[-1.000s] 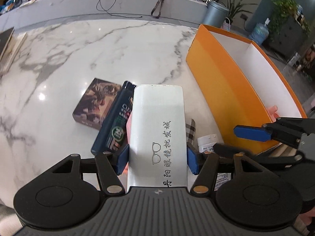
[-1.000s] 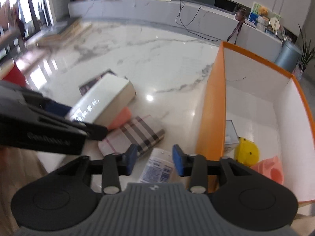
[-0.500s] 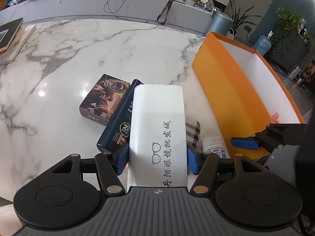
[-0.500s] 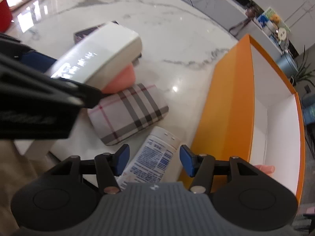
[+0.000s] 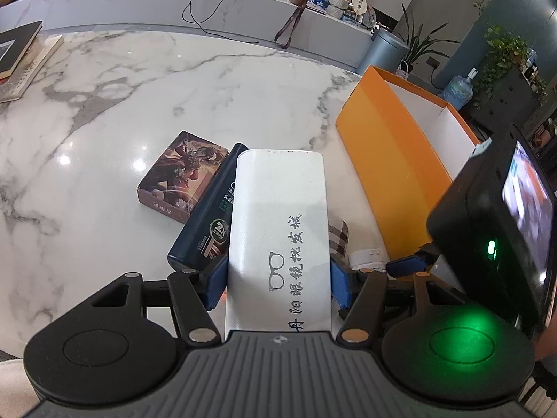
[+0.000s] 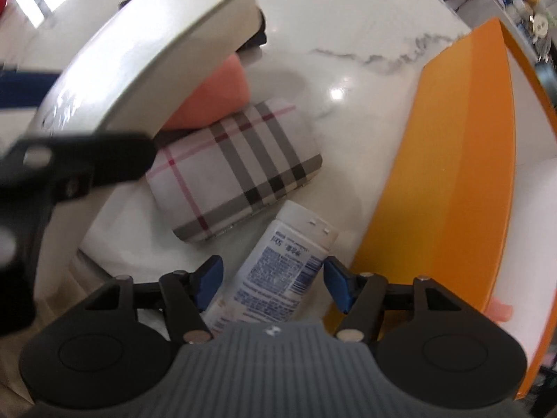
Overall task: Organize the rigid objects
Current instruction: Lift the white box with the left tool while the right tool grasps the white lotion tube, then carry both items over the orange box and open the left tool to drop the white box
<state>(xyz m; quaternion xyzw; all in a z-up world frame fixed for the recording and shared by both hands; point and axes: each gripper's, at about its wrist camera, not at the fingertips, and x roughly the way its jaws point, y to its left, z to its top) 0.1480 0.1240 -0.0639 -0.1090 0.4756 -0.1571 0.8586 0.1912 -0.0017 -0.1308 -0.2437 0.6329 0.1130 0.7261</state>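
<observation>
My left gripper (image 5: pixel 276 284) is shut on a white glasses case (image 5: pixel 280 223) with black printed characters and holds it above the table. The case also shows in the right wrist view (image 6: pixel 153 55), over a pink-orange object (image 6: pixel 216 97). My right gripper (image 6: pixel 273 280) is open, its fingers on either side of a white bottle (image 6: pixel 278 271) that lies on the marble. A plaid case (image 6: pixel 236 170) lies just beyond the bottle. The orange box (image 5: pixel 390 163) with white inside stands to the right.
A dark blue bottle (image 5: pixel 205 216) and a picture box (image 5: pixel 181 177) lie left of the held case. Books (image 5: pixel 17 59) sit at the far left table edge. A grey bin (image 5: pixel 386 52) and plants stand beyond the table.
My right gripper has dropped down and forward over the white bottle and its jaws have opened wider. My left gripper has lifted the glasses case slightly and still holds it.
</observation>
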